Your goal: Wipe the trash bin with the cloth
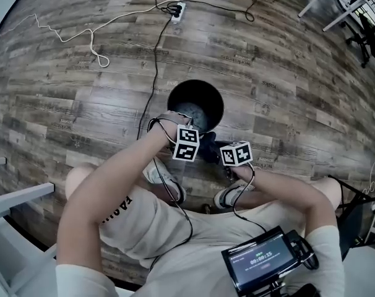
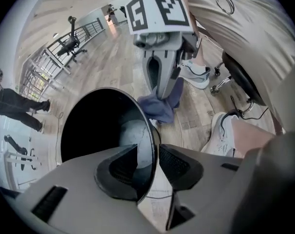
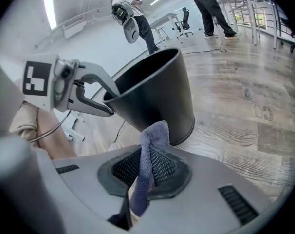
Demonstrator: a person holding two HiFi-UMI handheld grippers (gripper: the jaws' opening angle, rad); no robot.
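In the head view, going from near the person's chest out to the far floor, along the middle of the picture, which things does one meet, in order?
Device with a screen → white shoes → trash bin → white power strip.

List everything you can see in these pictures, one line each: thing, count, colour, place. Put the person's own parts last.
trash bin: one, black, upright on the wooden floor
cloth: one, blue-grey, pinched in the right tool
cables: several, black and white, trailing over the floor
power strip: one, white, on the floor beyond the bin
office chair: at least one, black, in the background
other people: at least two, dark trousers, standing far off
screen device: one, black, at the person's chest
shoes: two, white, beside the bin
left tool: one, grey, open astride the bin's rim
right tool: one, grey, shut on the cloth
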